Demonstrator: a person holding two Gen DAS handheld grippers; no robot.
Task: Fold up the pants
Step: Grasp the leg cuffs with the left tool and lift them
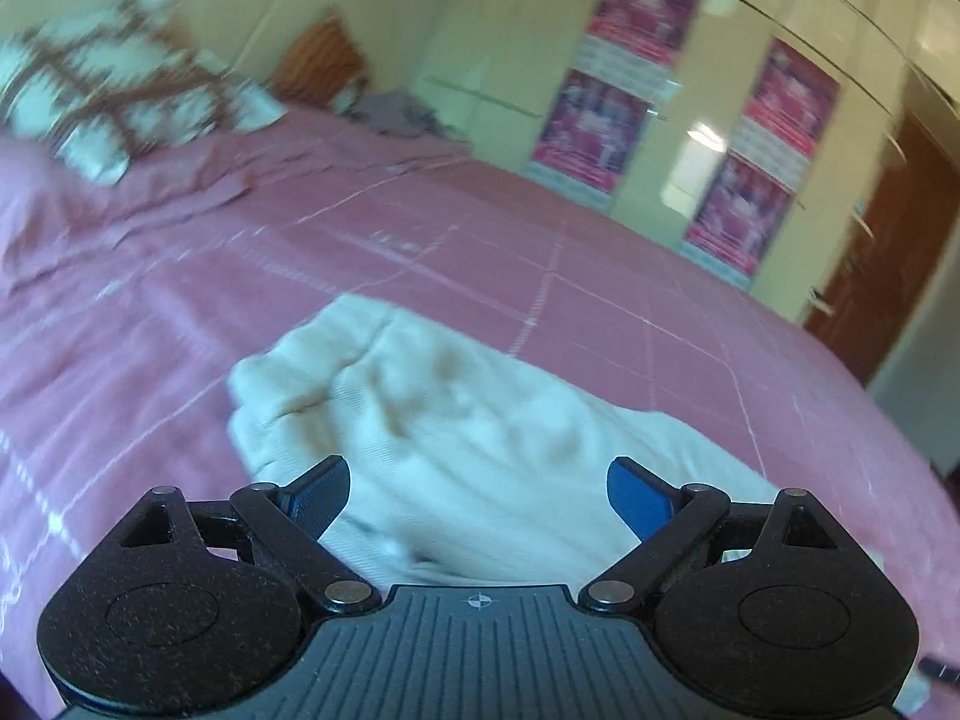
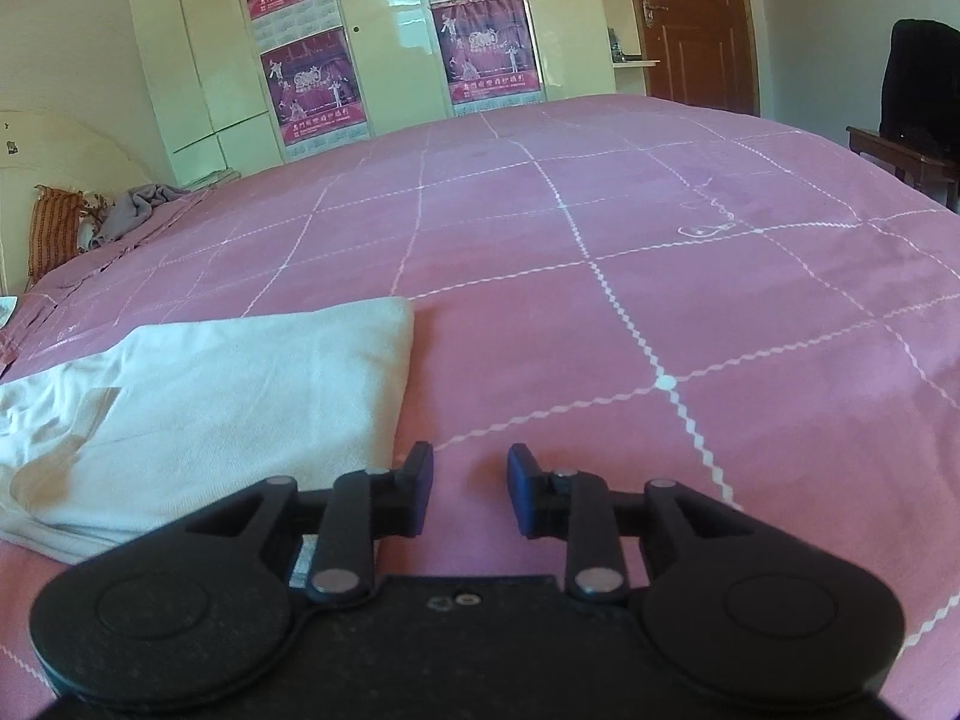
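Note:
The cream-white pants (image 1: 456, 420) lie in a folded, slightly rumpled bundle on the pink bed. My left gripper (image 1: 478, 495) is wide open and empty, hovering just over the near part of the pants; this view is motion-blurred. In the right wrist view the pants (image 2: 228, 396) lie flat to the left, with a neat right edge. My right gripper (image 2: 470, 489) is open with a modest gap and empty, low over bare bedspread just right of the pants' edge.
The pink bedspread (image 2: 660, 276) with white grid lines covers the bed. Patterned pillows (image 1: 114, 102) and a grey cloth (image 2: 138, 204) sit at the head. Wardrobe doors with posters (image 2: 312, 72), a brown door (image 2: 696, 18) and a dark chair (image 2: 918, 96) stand beyond.

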